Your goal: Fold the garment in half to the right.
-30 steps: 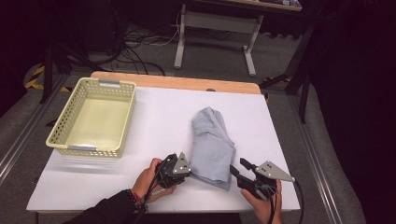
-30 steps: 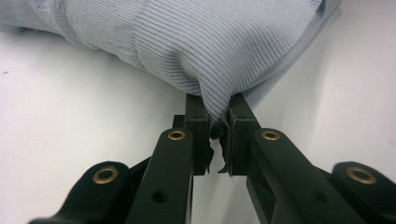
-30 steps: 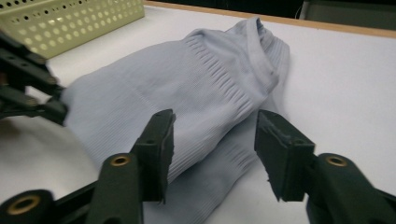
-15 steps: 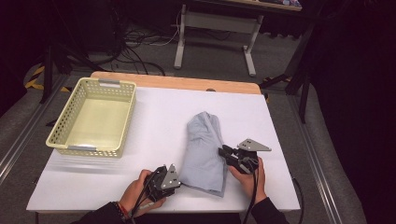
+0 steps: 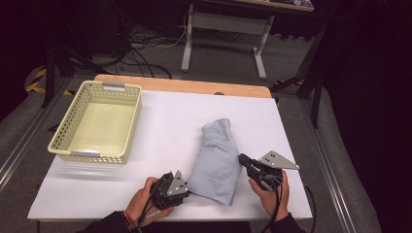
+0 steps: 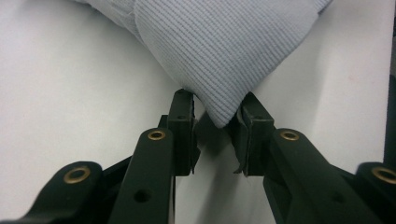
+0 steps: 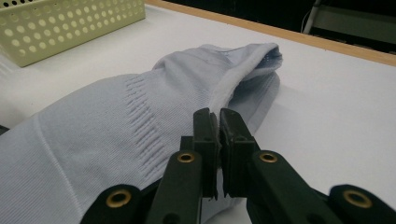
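From the high view, a folded light blue knit cloth lay on the near middle of the white table, likely put there so both hands could reach it. The left gripper sat at the cloth's near left corner and the right gripper at its right edge, one on each side, maybe to lift or fold it together. A pale yellow plastic basket with holes stood well apart at the far left of the table, and it looked like a place to put the cloth. The hands hid parts of the grippers here, so the jaws were hard to see. In the left gripper view, the left gripper had its jaws a little spread and just been opening, with the pointed cloth corner between them; the pads did not seem to squeeze it. The top of the cloth was cut off. In the right gripper view, the right gripper had just been closing and its jaws were pressed almost together at the cloth's edge. I could not tell if a thin bit of cloth was pinched, because the jaws hid that spot. The basket was cut off at the top corner.
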`<state>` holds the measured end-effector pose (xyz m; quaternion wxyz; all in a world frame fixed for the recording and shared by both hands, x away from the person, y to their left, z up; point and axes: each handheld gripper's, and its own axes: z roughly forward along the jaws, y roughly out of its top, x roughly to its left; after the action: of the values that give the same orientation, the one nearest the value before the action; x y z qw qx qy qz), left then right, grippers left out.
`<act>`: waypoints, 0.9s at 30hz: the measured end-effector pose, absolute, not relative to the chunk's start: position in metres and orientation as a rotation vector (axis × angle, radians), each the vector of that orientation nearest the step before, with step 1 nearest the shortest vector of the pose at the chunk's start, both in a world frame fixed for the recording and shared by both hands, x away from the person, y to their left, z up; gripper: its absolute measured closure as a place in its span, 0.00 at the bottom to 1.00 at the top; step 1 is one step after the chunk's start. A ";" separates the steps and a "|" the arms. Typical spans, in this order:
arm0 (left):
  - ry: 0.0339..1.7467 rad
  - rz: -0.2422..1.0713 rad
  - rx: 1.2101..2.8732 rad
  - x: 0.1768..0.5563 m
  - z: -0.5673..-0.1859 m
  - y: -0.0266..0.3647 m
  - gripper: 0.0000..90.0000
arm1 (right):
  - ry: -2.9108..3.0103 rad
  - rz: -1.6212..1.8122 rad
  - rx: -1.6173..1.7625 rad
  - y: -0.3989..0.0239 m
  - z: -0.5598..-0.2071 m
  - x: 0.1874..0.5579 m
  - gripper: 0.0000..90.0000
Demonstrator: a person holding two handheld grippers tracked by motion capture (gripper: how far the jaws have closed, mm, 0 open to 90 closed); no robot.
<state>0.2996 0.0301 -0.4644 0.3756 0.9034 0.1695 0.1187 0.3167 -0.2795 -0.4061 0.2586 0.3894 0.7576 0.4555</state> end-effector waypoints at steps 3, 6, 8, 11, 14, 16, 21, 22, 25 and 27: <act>0.432 0.308 2.313 0.299 -0.464 0.030 0.82 | 2.091 1.193 1.097 -0.281 -0.419 0.320 0.96; 0.418 0.293 2.320 0.298 -0.463 0.031 0.76 | 2.130 1.138 1.160 -0.283 -0.438 0.331 0.94; 0.422 0.287 2.318 0.297 -0.462 0.034 0.74 | 2.137 1.136 1.169 -0.283 -0.440 0.332 0.93; 0.442 0.294 2.312 0.291 -0.457 0.040 0.57 | 2.135 1.130 1.192 -0.284 -0.444 0.334 0.82; 0.371 0.329 2.273 0.279 -0.449 0.048 0.47 | 2.134 1.158 1.180 -0.285 -0.442 0.334 0.68; 0.363 0.348 2.253 0.278 -0.445 0.051 0.43 | 2.134 1.169 1.160 -0.285 -0.440 0.333 0.65; 0.402 0.342 2.190 0.284 -0.439 0.056 0.39 | 2.178 1.161 1.104 -0.279 -0.437 0.331 0.47; 0.390 0.332 2.195 0.287 -0.440 0.056 0.39 | 2.195 1.131 1.115 -0.278 -0.441 0.333 0.45; 0.378 0.333 2.228 0.298 -0.446 0.049 0.39 | 2.260 1.097 1.182 -0.279 -0.455 0.347 0.41; 0.380 0.303 2.244 0.304 -0.452 0.044 0.41 | 2.299 1.114 1.227 -0.280 -0.460 0.354 0.43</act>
<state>0.3038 0.0436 -0.4515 0.4101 0.8914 0.1510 0.1205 0.3539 -0.2802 -0.4598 0.1532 0.4279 0.8016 0.3884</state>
